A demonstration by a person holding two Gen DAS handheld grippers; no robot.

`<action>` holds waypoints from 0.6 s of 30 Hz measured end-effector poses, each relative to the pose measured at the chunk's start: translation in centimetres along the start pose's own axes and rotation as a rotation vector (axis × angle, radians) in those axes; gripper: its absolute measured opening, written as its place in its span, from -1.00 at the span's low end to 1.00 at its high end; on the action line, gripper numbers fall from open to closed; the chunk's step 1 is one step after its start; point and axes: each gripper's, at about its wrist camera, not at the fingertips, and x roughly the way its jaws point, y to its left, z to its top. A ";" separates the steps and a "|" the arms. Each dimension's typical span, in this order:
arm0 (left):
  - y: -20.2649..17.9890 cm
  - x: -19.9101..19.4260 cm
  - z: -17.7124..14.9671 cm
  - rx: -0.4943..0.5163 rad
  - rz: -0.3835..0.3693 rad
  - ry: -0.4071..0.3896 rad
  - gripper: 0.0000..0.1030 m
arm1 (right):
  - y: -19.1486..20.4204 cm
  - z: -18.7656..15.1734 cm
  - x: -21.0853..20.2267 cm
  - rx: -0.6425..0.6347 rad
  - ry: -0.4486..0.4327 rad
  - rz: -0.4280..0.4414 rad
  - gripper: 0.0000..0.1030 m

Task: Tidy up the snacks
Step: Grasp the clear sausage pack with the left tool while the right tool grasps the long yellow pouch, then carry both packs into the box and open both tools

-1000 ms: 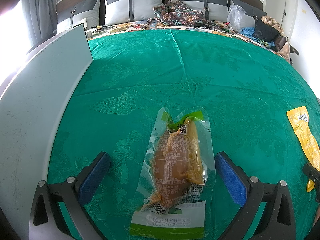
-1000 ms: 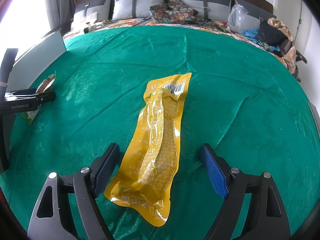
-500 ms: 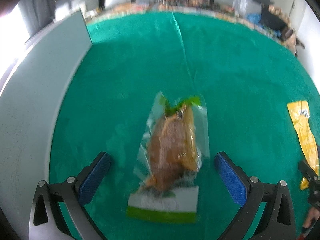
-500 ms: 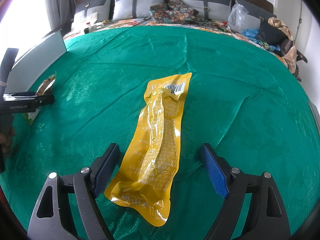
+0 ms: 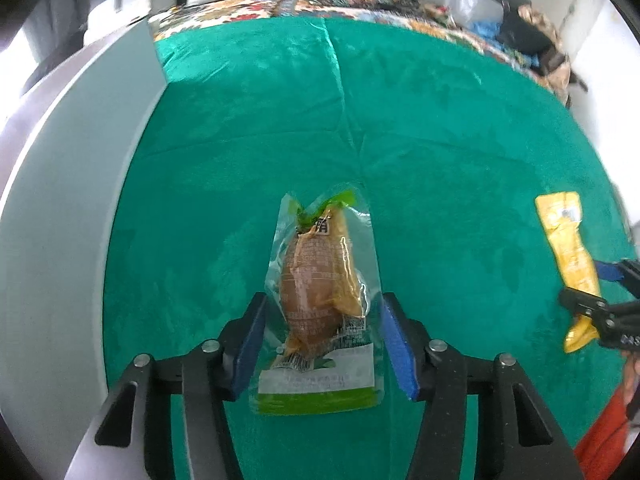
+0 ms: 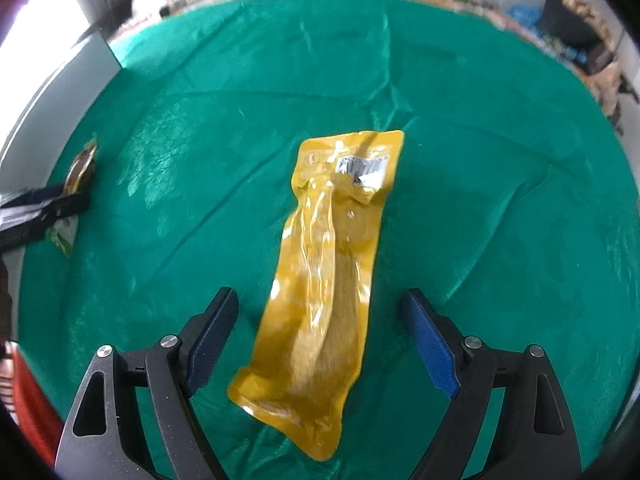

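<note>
A clear snack pack [image 5: 316, 280] with a brown piece inside and a green-and-white label lies lengthwise between the fingers of my left gripper [image 5: 322, 300]. The jaws are closing, and the blue pads [image 5: 250, 340] touch the pack's film edges on both sides. A long yellow snack pouch [image 6: 332, 272] lies flat on the green cloth [image 6: 500, 160], its near half between the fingers of my right gripper [image 6: 320, 293]. That gripper is open and its pads stand well clear of the pouch. The left wrist view shows the same yellow pouch [image 5: 564, 236] at its right edge.
A tall white panel [image 5: 72, 200] stands along the left edge of the green cloth [image 5: 440, 140]. Pillows, patterned fabric and bags [image 5: 520, 36] crowd the far end. A person's orange-red sleeve [image 5: 600, 440] shows at the lower right.
My left gripper's fingers have drawn in from wide apart to the sides of the clear pack. The right gripper has tilted down over the yellow pouch, and its fingers stay apart.
</note>
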 end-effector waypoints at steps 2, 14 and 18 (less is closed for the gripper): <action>0.7 -1.0 -0.7 -0.034 -0.031 -0.023 0.04 | 0.0 0.8 0.0 -0.018 0.025 0.032 0.49; 3.2 -10.9 -5.5 -0.192 -0.266 -0.224 0.04 | -1.2 -0.7 -3.6 0.138 0.022 0.216 -0.22; 5.0 -15.3 -5.4 -0.223 -0.280 -0.302 0.04 | 2.0 0.9 -6.6 0.115 -0.032 0.291 -0.21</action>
